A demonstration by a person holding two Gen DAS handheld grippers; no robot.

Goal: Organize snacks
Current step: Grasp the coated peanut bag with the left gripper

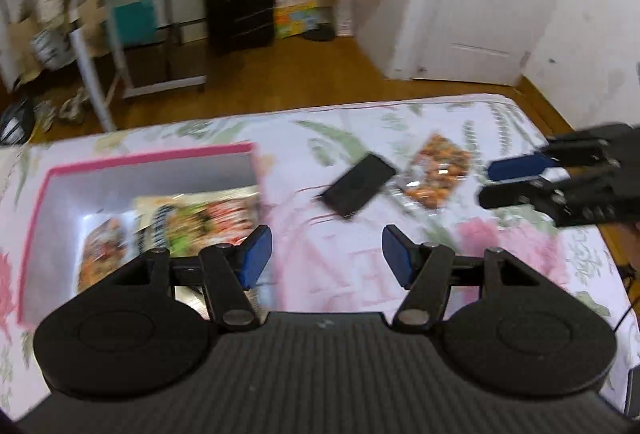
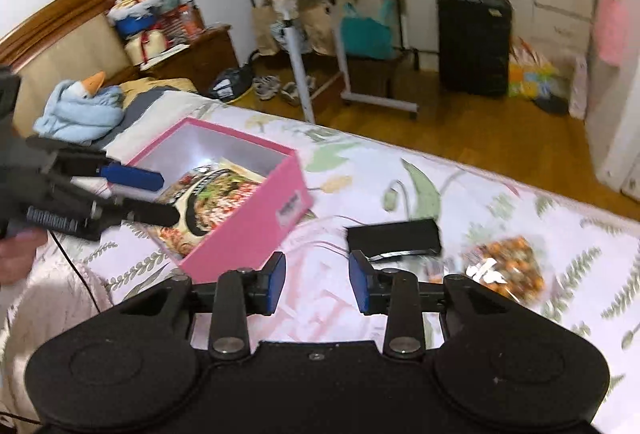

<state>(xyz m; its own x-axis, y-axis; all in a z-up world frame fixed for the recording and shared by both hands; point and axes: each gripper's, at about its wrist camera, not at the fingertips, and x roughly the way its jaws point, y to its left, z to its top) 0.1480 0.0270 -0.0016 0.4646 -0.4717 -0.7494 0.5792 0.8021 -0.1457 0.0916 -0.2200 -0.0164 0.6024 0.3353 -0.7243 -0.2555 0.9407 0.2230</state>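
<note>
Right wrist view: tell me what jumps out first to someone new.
A pink box sits open on the floral bedspread, printed snack packets inside. To its right lie a flat black object and a clear bag of orange snacks, still outside the box.

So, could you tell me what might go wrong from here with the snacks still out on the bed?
1. The black device lies right beside the nut bag; a reach for the bag could catch it or its cable.
2. The bag looks clear and crinkly, so it may slip from the gripper.
3. The packets in the pink box stand tilted, so the bag may not settle flat.
</note>
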